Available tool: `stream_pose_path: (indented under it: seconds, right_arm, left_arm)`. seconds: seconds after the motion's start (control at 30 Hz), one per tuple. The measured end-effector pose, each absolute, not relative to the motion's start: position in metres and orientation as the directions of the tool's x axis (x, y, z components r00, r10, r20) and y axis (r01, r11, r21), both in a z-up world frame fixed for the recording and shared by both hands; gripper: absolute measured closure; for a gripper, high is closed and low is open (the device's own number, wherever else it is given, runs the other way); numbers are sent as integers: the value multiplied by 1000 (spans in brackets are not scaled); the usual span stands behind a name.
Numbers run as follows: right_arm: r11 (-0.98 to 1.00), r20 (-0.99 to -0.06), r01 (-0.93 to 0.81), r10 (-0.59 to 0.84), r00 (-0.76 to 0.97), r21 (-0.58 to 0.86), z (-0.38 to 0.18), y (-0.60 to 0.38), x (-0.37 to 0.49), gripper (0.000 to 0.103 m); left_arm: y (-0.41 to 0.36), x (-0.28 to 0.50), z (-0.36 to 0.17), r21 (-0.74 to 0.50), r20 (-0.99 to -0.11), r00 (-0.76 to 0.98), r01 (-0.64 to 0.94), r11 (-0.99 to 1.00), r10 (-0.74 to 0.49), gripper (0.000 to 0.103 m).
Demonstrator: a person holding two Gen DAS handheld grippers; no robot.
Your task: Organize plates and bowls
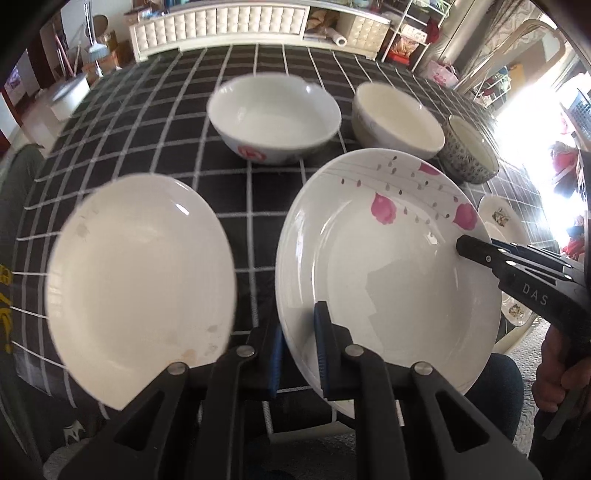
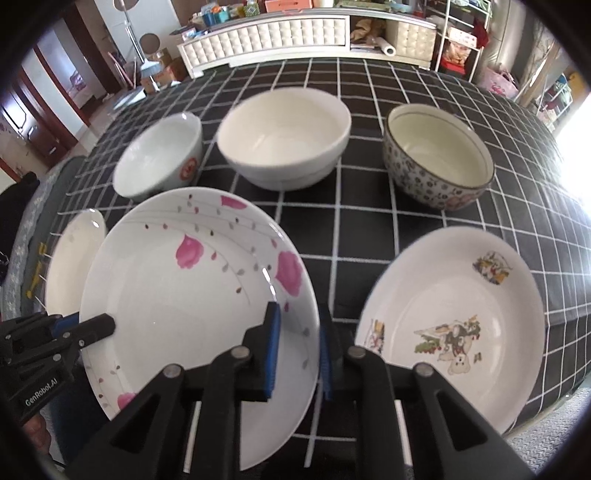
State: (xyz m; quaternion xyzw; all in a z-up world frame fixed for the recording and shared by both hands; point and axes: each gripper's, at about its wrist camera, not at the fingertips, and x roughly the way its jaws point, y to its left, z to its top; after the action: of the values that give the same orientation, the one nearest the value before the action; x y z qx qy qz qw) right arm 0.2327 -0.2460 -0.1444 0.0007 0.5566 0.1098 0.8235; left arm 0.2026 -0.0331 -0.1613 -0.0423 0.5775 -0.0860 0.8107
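Observation:
A white plate with pink flowers point(image 1: 391, 258) point(image 2: 192, 295) is held between both grippers above the checked table. My left gripper point(image 1: 299, 347) is shut on its left rim; it shows in the right wrist view point(image 2: 96, 325). My right gripper point(image 2: 299, 354) is shut on its right rim; it shows in the left wrist view point(image 1: 469, 247). A plain white plate point(image 1: 140, 273) point(image 2: 74, 254) lies to the left. A cartoon-print plate point(image 2: 454, 328) point(image 1: 502, 221) lies to the right.
Three bowls stand in a row behind the plates: a white bowl with a red mark point(image 1: 273, 114) point(image 2: 159, 158), a plain cream bowl point(image 1: 399, 118) point(image 2: 284, 136) and a patterned bowl point(image 1: 469, 151) point(image 2: 439, 170). A white cabinet point(image 2: 266, 33) stands beyond the table point(image 2: 369, 236).

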Motion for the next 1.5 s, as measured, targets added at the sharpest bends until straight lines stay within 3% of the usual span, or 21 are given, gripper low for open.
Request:
stream_pose_path:
  seconds: [0.47, 0.87, 1.5]
  right_arm:
    - [938, -893, -311, 267, 362, 155, -122, -154, 237, 80]
    - [892, -914, -430, 284, 288, 141, -144, -66, 247, 80]
    - [886, -930, -457, 235, 284, 84, -161, -34, 256, 80]
  left_arm:
    - [62, 178, -133, -160, -917, 378, -54, 986, -128, 89]
    - [148, 158, -153, -158, -934, 349, -220, 963, -73, 89]
    - [168, 172, -178, -154, -945, 320, -260, 953, -65, 89]
